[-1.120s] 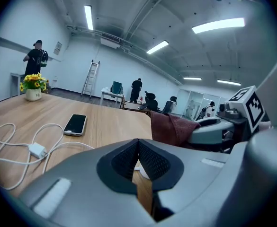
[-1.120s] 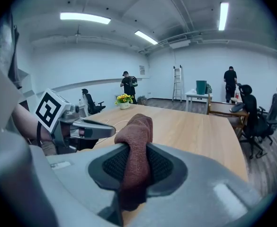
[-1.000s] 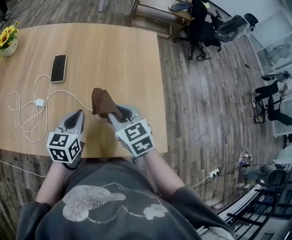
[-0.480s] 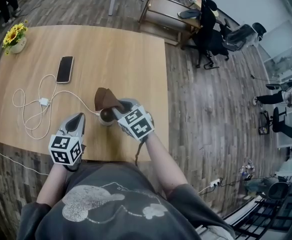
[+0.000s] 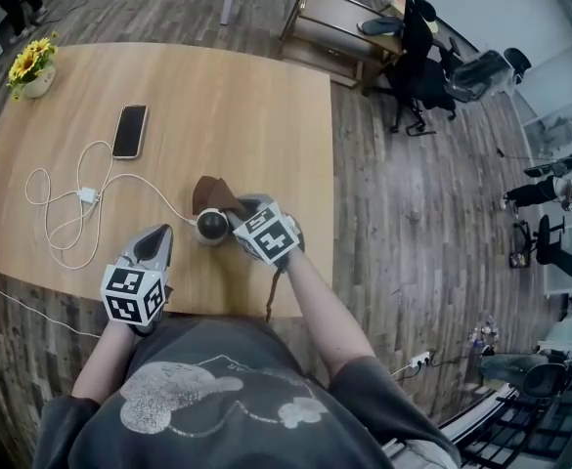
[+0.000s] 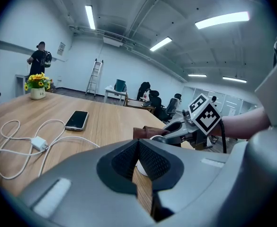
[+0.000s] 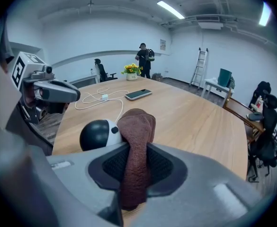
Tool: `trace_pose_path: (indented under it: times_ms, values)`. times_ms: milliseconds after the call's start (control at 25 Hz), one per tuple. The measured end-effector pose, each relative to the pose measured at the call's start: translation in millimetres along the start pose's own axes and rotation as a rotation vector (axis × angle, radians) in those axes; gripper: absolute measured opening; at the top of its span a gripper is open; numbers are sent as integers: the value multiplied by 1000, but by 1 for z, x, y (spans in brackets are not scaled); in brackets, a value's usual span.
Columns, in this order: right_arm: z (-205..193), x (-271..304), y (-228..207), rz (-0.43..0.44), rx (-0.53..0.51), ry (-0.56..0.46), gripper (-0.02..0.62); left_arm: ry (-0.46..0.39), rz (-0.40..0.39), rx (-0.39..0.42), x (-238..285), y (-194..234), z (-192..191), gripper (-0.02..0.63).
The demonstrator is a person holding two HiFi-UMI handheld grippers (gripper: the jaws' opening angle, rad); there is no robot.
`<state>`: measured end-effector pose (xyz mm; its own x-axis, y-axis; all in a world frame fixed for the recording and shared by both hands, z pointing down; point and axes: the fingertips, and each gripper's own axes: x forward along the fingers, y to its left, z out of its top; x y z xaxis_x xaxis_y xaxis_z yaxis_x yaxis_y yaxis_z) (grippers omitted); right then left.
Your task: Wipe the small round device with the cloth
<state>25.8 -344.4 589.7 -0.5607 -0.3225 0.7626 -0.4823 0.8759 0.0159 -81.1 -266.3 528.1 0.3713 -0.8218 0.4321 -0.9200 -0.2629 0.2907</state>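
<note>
Since a second ago the right gripper (image 5: 233, 210) has shifted right, and the small round device (image 5: 212, 225), then hidden, now shows near the front edge of the table (image 5: 256, 115). Its jaws are clamped on the brown cloth (image 5: 212, 193), whose bunched end touches the device's side. The left gripper (image 5: 156, 238) is near the device, to its left, jaws together with nothing between them.

The left gripper (image 6: 138, 144), jaws pressed together and empty, is pointing across the light wooden desk (image 6: 111, 119); right of the black smartphone (image 6: 76, 119), the right gripper (image 6: 163, 134) is clamping a brown cloth (image 6: 144, 132).
</note>
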Motion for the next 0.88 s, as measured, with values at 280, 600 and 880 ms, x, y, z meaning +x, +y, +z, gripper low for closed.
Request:
trace_pose_path:
  times_ms: [280,600,880]
  values:
    - [-43,19,0,-1,83,86,75,19,-15,0,4,-5,-7,19]
    - [-52,-22,-11,-115,258,10,75,13,-27,-3,1,-6,-7,20]
    - [-30,-76,11,-120,425,-198,75,-11,-38,-2,-3,-5,2,19]
